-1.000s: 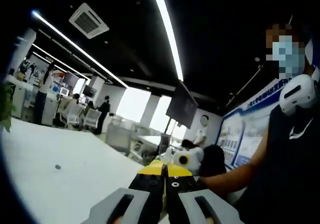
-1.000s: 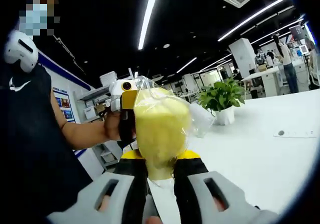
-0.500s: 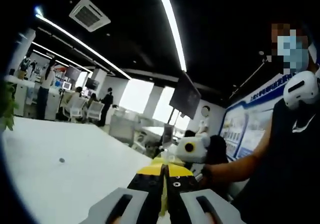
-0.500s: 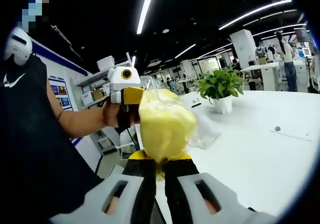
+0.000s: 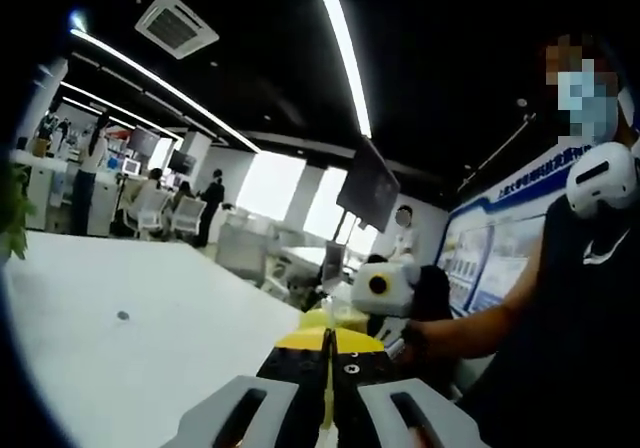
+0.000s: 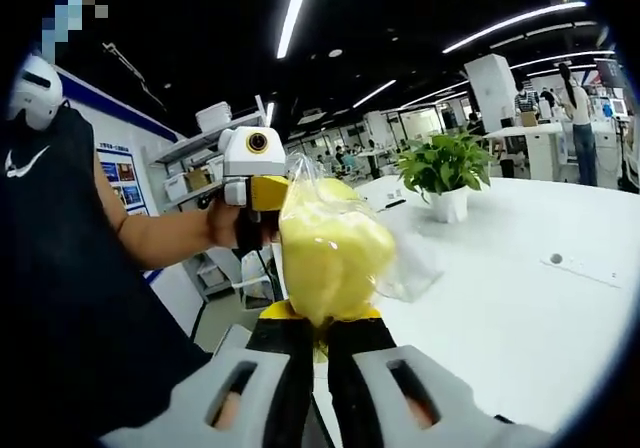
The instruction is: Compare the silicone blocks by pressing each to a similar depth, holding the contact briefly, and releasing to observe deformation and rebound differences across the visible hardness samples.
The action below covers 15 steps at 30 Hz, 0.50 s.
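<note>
Right gripper view: the right gripper (image 6: 318,320) pinches the bottom of a clear plastic bag (image 6: 335,243) holding a yellow silicone block (image 6: 330,253), held up over the white table (image 6: 500,298). The left gripper (image 5: 330,343) pinches the bag's thin edge between nearly closed jaws.

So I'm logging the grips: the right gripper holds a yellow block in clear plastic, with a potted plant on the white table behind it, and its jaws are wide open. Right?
Not the jaws. In the right gripper view the right gripper is shut on the yellow block in its clear plastic. The potted plant does stand on the white table behind.
</note>
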Each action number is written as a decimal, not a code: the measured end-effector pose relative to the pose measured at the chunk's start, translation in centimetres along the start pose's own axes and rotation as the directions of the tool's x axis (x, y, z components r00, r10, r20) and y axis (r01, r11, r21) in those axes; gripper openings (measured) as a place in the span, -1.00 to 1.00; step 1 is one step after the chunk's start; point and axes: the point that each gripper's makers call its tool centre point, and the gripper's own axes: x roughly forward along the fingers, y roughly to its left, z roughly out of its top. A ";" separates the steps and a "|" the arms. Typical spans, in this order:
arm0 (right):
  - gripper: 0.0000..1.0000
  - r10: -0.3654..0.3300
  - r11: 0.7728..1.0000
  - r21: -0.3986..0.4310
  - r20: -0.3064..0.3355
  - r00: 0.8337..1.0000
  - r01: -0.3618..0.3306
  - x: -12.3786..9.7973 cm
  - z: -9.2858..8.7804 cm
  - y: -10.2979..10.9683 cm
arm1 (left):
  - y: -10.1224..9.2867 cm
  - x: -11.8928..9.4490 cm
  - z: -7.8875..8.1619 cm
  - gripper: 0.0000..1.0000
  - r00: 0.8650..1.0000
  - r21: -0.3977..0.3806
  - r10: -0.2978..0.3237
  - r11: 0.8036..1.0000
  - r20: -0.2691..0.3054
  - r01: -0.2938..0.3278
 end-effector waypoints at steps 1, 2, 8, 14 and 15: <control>-1.00 -0.001 1.000 0.002 -0.002 1.000 0.001 0.0 0.0 0.0 | 0.0 0.0 -0.1 -1.00 1.000 0.008 0.005 1.000 -0.001 -0.005; -1.00 -0.003 1.000 0.003 -0.003 1.000 0.003 0.0 -0.1 -0.1 | 0.0 -0.1 -0.1 -1.00 1.000 0.015 0.007 1.000 -0.001 -0.007; -1.00 -0.007 1.000 0.027 -0.007 1.000 0.008 0.1 -0.4 -0.1 | 0.2 -0.3 -0.6 -1.00 1.000 0.052 0.021 0.998 -0.011 -0.020; -1.00 -0.014 0.999 -0.043 -0.058 0.998 0.012 0.3 -0.5 0.2 | 0.2 -1.0 -0.9 -1.00 1.000 0.009 0.005 1.000 -0.007 -0.005; -1.00 -0.008 0.999 -0.037 -0.065 0.998 0.005 0.3 -0.6 0.3 | 0.2 -1.0 -0.9 -1.00 1.000 0.009 0.003 1.000 -0.009 -0.003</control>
